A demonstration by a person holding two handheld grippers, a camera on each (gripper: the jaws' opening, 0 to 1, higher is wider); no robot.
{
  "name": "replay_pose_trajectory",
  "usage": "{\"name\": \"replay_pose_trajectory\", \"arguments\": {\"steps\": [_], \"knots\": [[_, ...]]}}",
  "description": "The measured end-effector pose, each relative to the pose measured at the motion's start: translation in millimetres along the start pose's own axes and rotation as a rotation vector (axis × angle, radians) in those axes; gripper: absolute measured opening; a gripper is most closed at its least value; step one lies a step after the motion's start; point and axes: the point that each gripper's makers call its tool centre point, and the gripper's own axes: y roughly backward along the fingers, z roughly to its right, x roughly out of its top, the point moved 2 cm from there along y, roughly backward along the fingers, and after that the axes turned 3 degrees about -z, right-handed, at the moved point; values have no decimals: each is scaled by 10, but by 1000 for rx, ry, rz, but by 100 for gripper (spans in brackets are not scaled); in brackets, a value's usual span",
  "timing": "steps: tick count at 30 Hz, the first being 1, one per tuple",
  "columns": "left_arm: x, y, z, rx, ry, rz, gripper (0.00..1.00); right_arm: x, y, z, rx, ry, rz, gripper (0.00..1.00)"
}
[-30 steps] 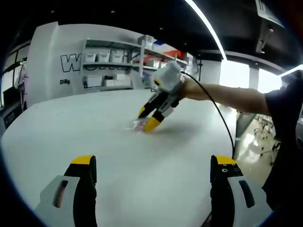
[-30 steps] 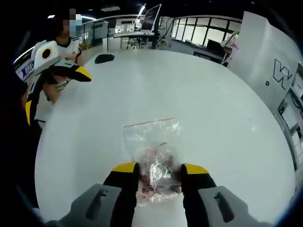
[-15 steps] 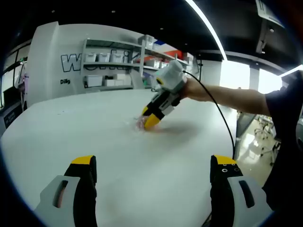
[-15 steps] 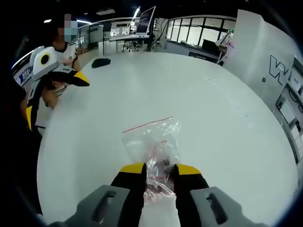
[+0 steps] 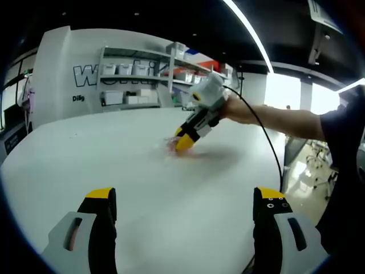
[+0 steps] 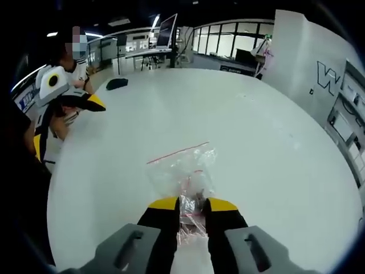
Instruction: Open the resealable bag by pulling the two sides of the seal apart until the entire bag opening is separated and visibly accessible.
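So the clear resealable bag (image 6: 185, 180) lies flat on the white table (image 6: 274, 171), red seal strip on the far end. The right gripper (image 6: 191, 206) has its 2 jaws pinched on the bag's near end. The left gripper (image 5: 181, 201) hangs well short of the bag, jaws wide apart.

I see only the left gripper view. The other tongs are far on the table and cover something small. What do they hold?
Observer: The right tongs are closed on a clear resealable bag, gripping its bottom end.
Operator: Is the seal open?
Observer: It looks shut; the red seal line lies flat and straight at the far end, away from the tongs.
Operator: Is anything inside the bag?
Observer: Yes, small pinkish contents, bunched near the tongs.
Operator: Where are my left tongs?
Observer: Off beside the table, open, near a seated person.
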Motion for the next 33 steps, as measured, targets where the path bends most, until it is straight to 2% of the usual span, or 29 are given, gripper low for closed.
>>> {"name": "replay_pose_trajectory", "arguments": {"steps": [33], "knots": [[16,2,45,-6,-3,-1,99,-71,164,-156,48,-161,113,10]]}}
